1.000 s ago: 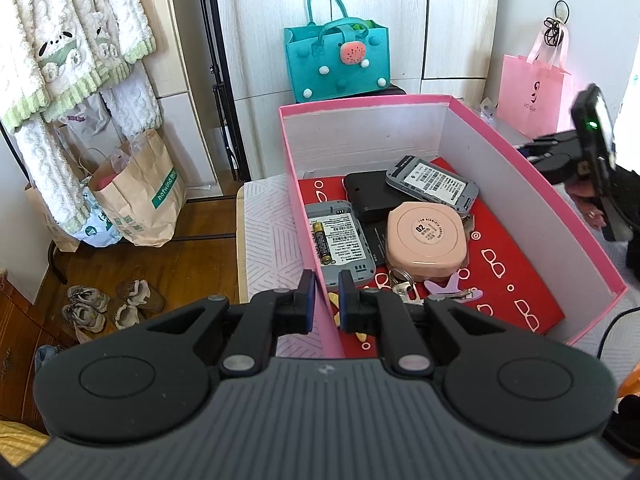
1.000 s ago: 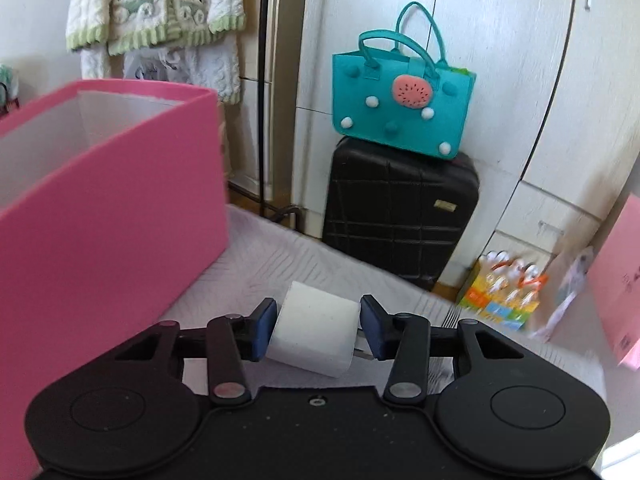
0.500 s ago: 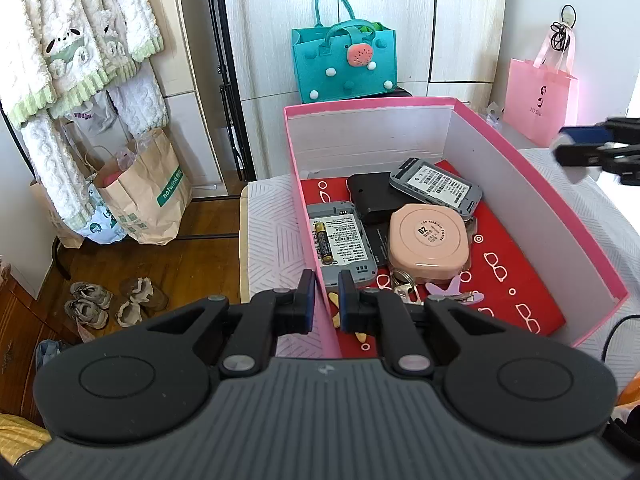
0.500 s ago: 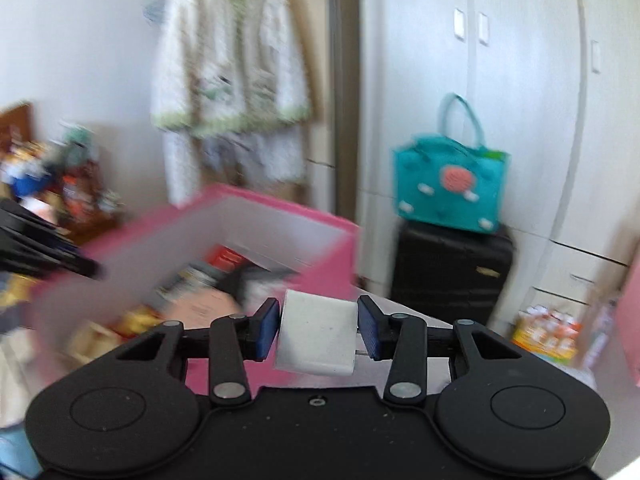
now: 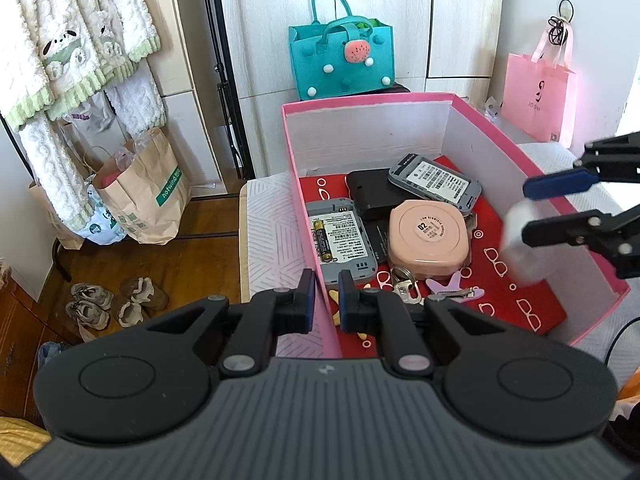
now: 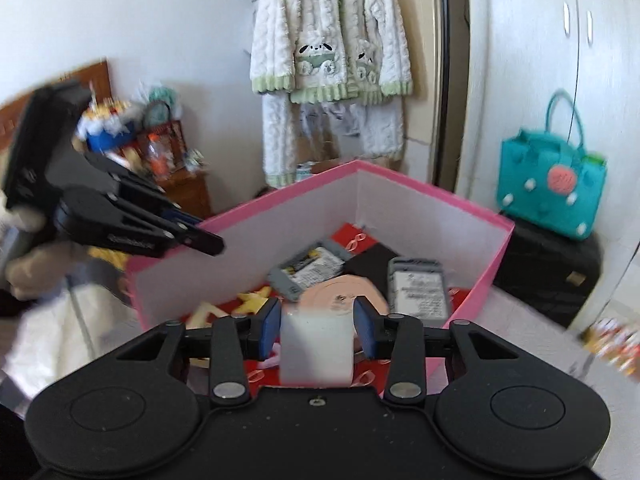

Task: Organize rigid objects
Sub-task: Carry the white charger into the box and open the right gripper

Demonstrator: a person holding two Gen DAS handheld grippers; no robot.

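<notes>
So the white block sits between the jaws of the right gripper, which have just been closing in on it, hanging over the near edge of the pink box. Inside are a round peach case, gray phones and keys. The left gripper is pinched on the box's left wall.

Both wrist views look steeply down, close, from opposite sides, sharing the pink box.

A teal felt bag sits behind; a fleecy robe hangs nearby.
</notes>
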